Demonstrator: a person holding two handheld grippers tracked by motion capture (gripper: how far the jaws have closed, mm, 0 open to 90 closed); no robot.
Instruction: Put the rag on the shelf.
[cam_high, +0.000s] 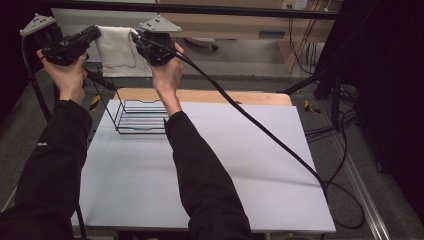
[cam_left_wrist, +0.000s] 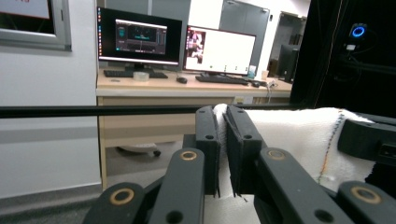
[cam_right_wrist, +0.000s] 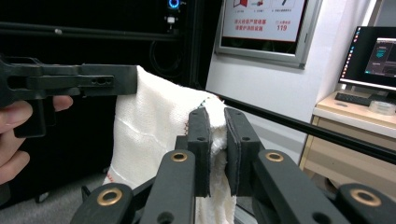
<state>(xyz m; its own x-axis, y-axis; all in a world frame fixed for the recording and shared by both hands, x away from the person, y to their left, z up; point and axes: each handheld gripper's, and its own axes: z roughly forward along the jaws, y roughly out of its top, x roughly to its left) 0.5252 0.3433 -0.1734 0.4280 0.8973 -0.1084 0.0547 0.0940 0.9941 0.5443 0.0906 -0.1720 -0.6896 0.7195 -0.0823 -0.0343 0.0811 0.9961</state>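
Observation:
A white towel with a thin coloured stitch line hangs in the air, stretched between both grippers above the far left of the table. My left gripper is shut on its left top corner; in the left gripper view the cloth is pinched between the jaws. My right gripper is shut on the right top corner, with the towel squeezed between its jaws. The left gripper and a person's fingers show beyond the cloth in the right gripper view.
A black wire rack stands on the table's far left, below the towel. The white table sheet lies over a wooden board. A black cable crosses the table from the right gripper. A black bar runs overhead.

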